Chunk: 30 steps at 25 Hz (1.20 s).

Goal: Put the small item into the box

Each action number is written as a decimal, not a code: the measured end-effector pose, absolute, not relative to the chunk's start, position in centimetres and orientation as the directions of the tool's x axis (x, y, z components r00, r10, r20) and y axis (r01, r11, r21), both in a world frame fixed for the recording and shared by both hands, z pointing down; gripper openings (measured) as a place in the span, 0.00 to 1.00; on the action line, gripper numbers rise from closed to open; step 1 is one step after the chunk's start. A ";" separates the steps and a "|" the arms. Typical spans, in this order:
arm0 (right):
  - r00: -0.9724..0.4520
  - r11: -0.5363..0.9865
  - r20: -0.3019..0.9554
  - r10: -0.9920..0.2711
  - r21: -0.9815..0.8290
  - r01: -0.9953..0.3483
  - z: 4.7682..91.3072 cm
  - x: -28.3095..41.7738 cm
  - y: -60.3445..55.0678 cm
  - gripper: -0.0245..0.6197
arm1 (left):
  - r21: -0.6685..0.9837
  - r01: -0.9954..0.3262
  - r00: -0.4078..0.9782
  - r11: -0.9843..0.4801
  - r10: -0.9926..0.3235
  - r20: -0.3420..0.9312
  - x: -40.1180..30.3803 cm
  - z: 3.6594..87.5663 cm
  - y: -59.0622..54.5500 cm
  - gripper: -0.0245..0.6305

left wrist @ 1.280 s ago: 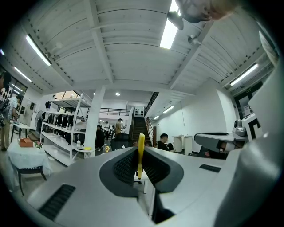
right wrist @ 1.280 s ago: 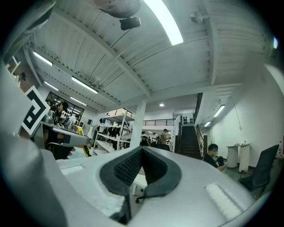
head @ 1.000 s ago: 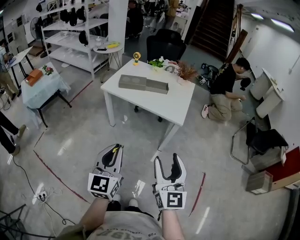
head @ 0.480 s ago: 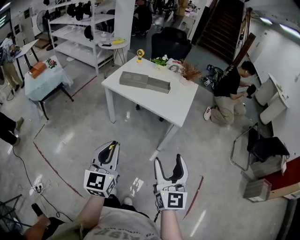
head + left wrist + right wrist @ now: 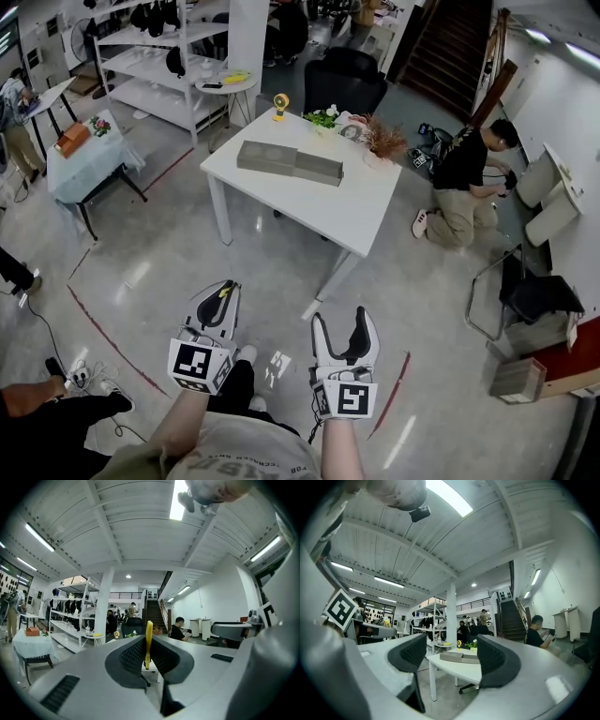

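A person stands on a polished grey floor, well short of a white table point(image 5: 361, 211), with a hand-held gripper in each hand, both pointed toward that table.

The left gripper point(image 5: 223, 292) has its jaws drawn nearly together on a small yellow item point(image 5: 148, 641). In the left gripper view the item shows edge-on as a thin upright strip pinched between the two dark ribbed pads. It may be a flat tag or clip, though its shape cannot be made out from this angle. The item is well apart from the table, held over the floor in front of the person.

The right gripper point(image 5: 341, 324) is spread wide with nothing between its jaws. Through the gap, the right gripper view shows the table beyond.

A long grey box point(image 5: 289, 161) lies on the table near its far left side. Toward the table's far edge stand a small yellow fan point(image 5: 279, 103), a green potted plant point(image 5: 325, 118) and a bunch of dried brown stems point(image 5: 382, 142). A black chair point(image 5: 349, 86) sits just behind the table. To the table's right, a person in a black shirt point(image 5: 464, 178) kneels on the floor.
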State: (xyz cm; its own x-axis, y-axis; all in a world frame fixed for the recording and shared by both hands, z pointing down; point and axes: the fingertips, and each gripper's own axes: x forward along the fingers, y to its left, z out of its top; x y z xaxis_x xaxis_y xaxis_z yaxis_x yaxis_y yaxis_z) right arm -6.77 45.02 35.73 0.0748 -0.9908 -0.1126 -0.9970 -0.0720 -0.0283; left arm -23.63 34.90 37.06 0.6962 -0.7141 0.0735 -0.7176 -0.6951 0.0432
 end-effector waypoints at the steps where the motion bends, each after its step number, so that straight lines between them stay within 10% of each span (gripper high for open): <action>1: 0.079 -0.077 -0.109 -0.991 -0.027 -0.997 35.8 -6.5 44.6 0.55 | 0.047 -0.714 0.700 -0.699 -0.710 0.076 -23.3 37.2 34.4 0.08; 30: 0.207 -0.208 -0.061 -0.976 0.008 -0.978 35.8 0.4 22.7 0.55 | 0.104 -0.576 0.817 -0.811 -0.574 0.054 -14.1 36.8 9.9 0.08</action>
